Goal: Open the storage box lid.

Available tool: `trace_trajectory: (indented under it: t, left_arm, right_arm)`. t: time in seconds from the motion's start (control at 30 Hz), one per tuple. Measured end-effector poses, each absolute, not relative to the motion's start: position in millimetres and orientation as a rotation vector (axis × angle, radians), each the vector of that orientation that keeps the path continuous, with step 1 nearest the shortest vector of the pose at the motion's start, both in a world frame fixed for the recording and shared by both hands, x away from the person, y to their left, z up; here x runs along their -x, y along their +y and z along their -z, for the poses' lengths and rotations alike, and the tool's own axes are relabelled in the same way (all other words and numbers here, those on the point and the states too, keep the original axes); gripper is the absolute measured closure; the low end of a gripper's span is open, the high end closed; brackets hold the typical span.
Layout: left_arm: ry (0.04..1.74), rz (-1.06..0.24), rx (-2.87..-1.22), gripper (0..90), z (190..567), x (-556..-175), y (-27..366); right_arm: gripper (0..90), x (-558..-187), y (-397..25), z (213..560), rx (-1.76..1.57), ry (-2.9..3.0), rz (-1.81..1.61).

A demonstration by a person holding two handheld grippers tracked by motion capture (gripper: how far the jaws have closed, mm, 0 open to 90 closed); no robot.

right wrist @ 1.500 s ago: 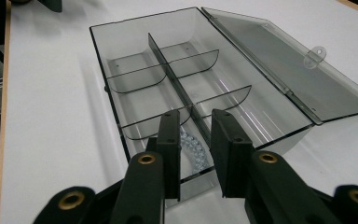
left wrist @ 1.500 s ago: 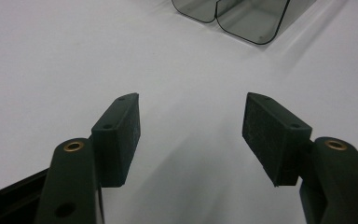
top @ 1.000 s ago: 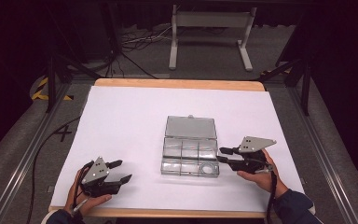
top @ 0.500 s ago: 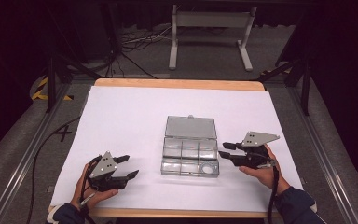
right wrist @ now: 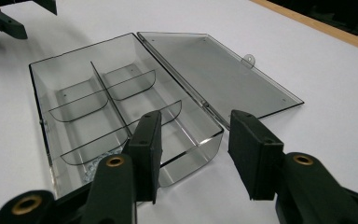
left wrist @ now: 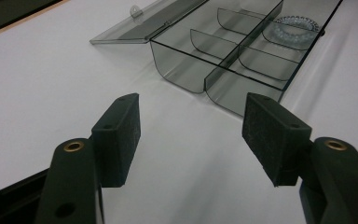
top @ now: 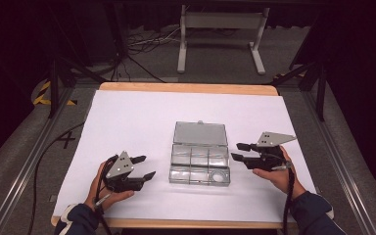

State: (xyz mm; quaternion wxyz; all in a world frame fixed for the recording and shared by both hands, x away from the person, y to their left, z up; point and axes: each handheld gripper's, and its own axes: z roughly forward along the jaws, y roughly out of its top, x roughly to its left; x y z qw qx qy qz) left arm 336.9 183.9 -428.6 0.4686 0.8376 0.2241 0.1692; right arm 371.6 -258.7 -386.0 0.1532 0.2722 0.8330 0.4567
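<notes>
A clear plastic compartment box [top: 199, 169] lies mid-table with its lid [top: 199, 133] swung open flat behind it. A small clear ring-shaped object [top: 219, 176] rests in the front right compartment; it is also the ring [left wrist: 294, 29] in the left gripper view. My left gripper [top: 144, 167] hovers open left of the box, jaws toward it. The left gripper view has the open gripper [left wrist: 191, 100] facing the box [left wrist: 242, 51] with nothing between the pads. My right gripper [top: 237, 151] is open just right of the box. In its own view the open gripper [right wrist: 196, 119] straddles the box's near corner [right wrist: 186, 154] beside the lid [right wrist: 219, 70].
White paper covers the table, with a wooden edge [top: 186, 88] at the back. A white metal stand [top: 220, 29] and cables sit on the floor beyond. Metal rails [top: 333, 161] run along both sides. The left gripper's tips [right wrist: 4, 18] show far off in the right gripper view.
My left gripper has moved forward and rightward, closer to the box's left side. The right gripper has shifted slightly farther up the table beside the box.
</notes>
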Motion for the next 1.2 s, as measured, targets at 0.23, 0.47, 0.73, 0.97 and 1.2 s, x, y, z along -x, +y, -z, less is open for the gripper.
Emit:
trace_trajectory:
  t: [0.23,0.47,0.73,0.97,1.2]
  left_arm:
    - [0.535,-0.404,-2.075,38.0,430,-345,171]
    - [0.552,-0.399,-2.095,38.1,435,-358,163]
    - [0.540,-0.407,-2.126,50.6,442,-374,156]
    - [0.540,-0.379,-2.119,65.8,443,-390,149]
    - [0.516,-0.397,-2.158,72.2,447,-397,134]
  right_arm:
    - [55.1,-386,-257,385,-0.830,2.385,-1.318]
    - [54.9,-400,-253,387,-0.885,2.389,-1.339]
    - [54.3,-422,-245,397,-1.000,2.416,-1.350]
    - [53.9,-441,-238,409,-1.119,2.437,-1.338]
    - [50.6,-449,-238,416,-1.176,2.422,-1.299]
